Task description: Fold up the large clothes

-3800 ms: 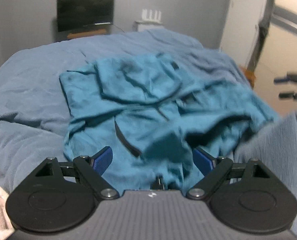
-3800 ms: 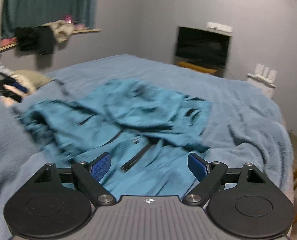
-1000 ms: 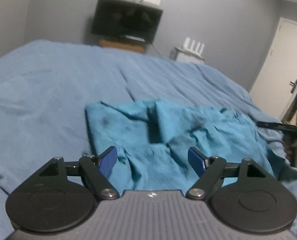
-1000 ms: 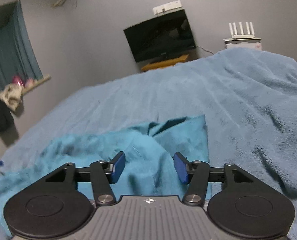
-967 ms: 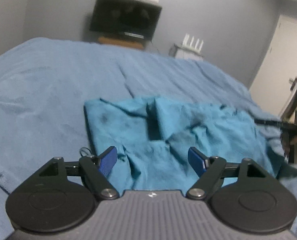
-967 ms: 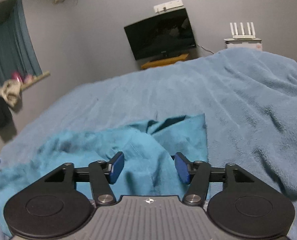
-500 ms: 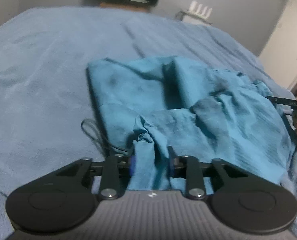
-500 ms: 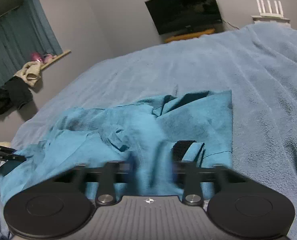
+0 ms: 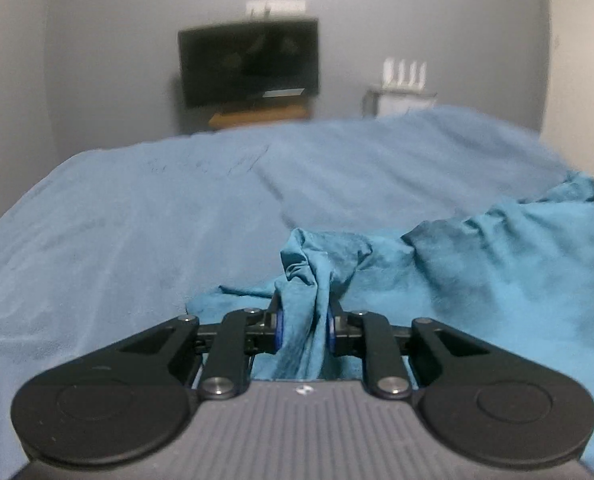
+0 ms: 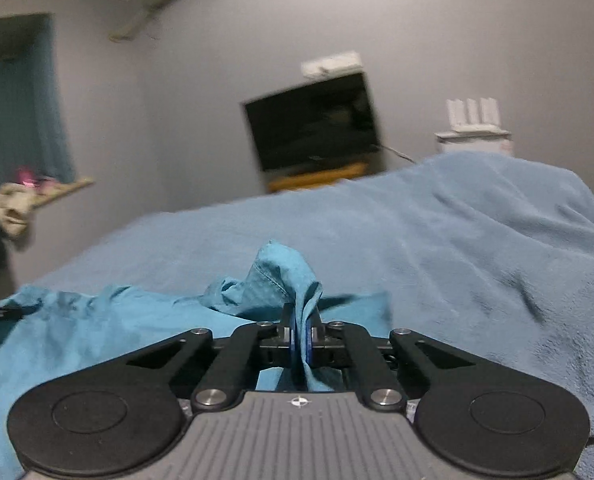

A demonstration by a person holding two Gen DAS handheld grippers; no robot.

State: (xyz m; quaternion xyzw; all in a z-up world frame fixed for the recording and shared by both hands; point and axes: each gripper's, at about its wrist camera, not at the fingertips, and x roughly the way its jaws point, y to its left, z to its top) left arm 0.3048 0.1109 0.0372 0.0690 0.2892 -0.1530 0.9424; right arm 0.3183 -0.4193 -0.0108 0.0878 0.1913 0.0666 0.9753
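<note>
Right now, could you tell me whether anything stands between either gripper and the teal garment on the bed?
Nothing visible does. The left gripper and the right gripper are each shut on a bunched fold of the teal garment, which lies on the blue blanket.

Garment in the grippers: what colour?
Teal garment, plain, no pattern; left wrist view shows it best.

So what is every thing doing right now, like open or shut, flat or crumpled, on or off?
left gripper: shut on the teal garment, its jaws have just been closing.
right gripper: shut on the garment's other end.
teal garment: crumpled, not yet folded, pinched at both ends.
blue blanket: spread over the bed, gently wrinkled.
TV: screen dark.
curtain: hanging over the window.
</note>
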